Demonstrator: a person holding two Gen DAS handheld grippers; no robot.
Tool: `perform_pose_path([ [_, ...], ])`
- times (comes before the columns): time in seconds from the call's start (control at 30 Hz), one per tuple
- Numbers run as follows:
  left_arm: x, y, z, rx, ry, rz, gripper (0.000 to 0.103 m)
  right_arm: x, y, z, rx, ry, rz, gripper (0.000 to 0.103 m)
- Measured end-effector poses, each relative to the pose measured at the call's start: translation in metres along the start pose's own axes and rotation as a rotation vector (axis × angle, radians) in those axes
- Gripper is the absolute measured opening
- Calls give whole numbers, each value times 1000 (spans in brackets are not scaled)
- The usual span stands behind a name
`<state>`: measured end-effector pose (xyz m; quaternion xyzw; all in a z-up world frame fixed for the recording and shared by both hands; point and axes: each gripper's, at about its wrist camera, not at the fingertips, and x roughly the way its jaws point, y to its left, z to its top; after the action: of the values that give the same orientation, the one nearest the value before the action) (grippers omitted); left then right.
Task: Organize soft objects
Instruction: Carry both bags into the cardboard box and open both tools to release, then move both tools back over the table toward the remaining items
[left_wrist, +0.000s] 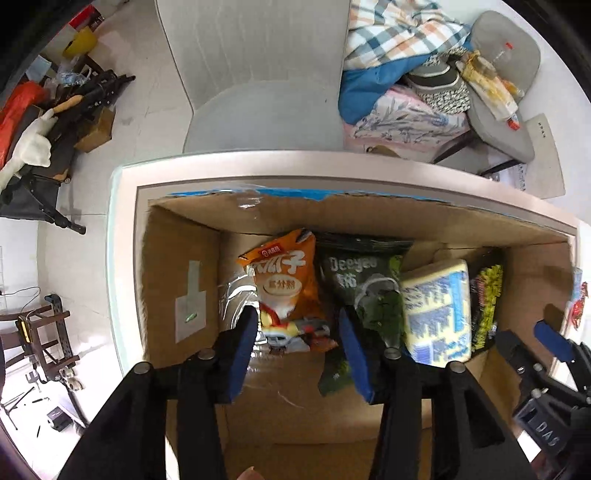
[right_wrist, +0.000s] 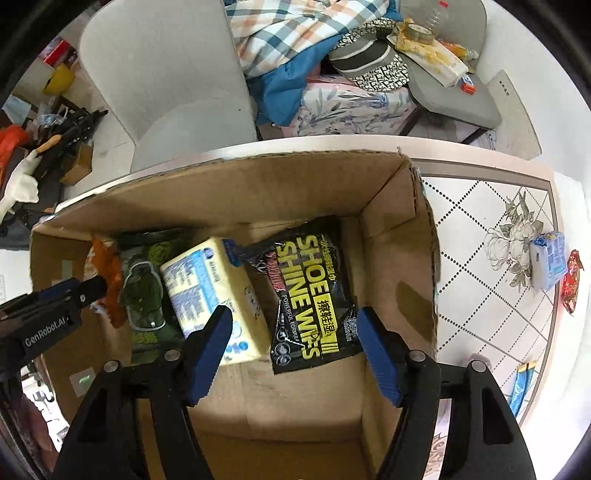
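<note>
The cardboard box (right_wrist: 229, 192) sits on the table and holds four soft packs in a row along its far wall: at the left an orange snack bag (left_wrist: 284, 291), next a dark green pouch (left_wrist: 364, 291), then a yellow-and-blue tissue pack (right_wrist: 218, 299), and at the right a black shoe-wipes pack (right_wrist: 314, 299) leaning on the far wall. The tissue pack lies tilted, overlapping both the green pouch and the wipes. Outside the box, on the patterned tabletop (right_wrist: 480, 229) to the right, a small blue tissue packet (right_wrist: 548, 258) and a red wrapper (right_wrist: 570, 282) lie just beside each other, not yet boxed. Risk, in my judgement: the leaning packs are loosely stacked, so a finger lowered among them could topple the row or drag the slippery wipes pack flat; the box wall on the right could also catch a gripper moving out toward the loose items. The left gripper (left_wrist: 297, 350) hovers over the box's left half, fingers spread wide with nothing between them, pointing down at the orange bag. The right gripper (right_wrist: 295, 354) hovers over the right half, likewise spread wide and holding nothing, straddling the near edges of the tissue pack and the wipes.
</note>
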<state>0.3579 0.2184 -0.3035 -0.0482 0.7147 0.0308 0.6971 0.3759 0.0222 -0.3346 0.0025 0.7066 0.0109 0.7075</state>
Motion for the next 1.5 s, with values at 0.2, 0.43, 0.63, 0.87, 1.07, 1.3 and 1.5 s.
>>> perform_pose_path([
  [0.2, -35, -3, -29, 3, -79, -17, 51, -23, 3, -30, -25, -8, 31, 72],
  [0.43, -65, -4, -76, 10, -155, 2, 75, -53, 4, -76, -59, -36, 57, 72],
  [0.63, -88, -5, -114, 2, -221, 38, 97, -82, 6, -109, -81, -83, 74, 80],
  [0.87, -113, -4, -149, -26, -284, 42, 98, -121, 5, -140, -117, -176, 72, 102],
  [1.07, -137, -14, -174, -37, -354, 69, 101, -147, -1, -163, -129, -221, 89, 103],
  [1.3, -162, -43, -190, -13, -406, 70, 101, -166, -29, -181, -98, -246, 138, 103],
  [1.5, -178, -115, -197, 113, -448, 104, 101, -170, -102, -193, 2, -232, 154, 103],
])
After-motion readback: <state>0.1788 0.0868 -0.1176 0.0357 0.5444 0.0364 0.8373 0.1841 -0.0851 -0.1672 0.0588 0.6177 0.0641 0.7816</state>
